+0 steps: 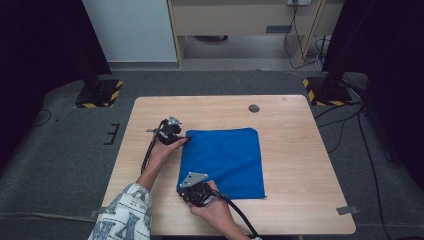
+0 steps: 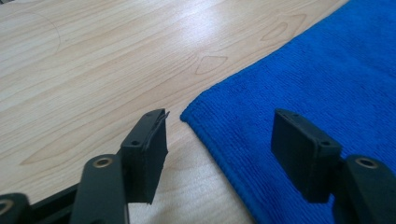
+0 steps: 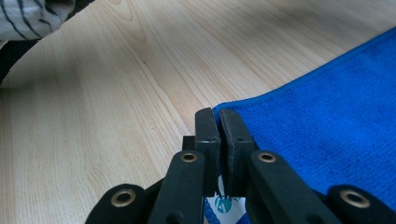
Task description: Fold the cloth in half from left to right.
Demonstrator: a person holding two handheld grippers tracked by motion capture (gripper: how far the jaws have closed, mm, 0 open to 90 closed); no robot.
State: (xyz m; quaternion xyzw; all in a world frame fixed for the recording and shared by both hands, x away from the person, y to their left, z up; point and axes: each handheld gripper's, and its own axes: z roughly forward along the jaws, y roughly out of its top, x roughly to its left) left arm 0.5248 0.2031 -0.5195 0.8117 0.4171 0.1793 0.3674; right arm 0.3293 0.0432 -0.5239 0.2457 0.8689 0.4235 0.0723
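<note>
blue cloth (image 1: 227, 160) lies flat near the middle of the wooden surface (image 1: 300, 165), its slightly longer side running away from the person. right tool (image 3: 218, 122) is pressed together on the near left corner, pinching the hem, likely to lift it for a fold. left tool (image 2: 219, 140) sits at the far left corner, spread with the corner between its pads but not yet pressed, probably so both corners can be raised together.
</note>
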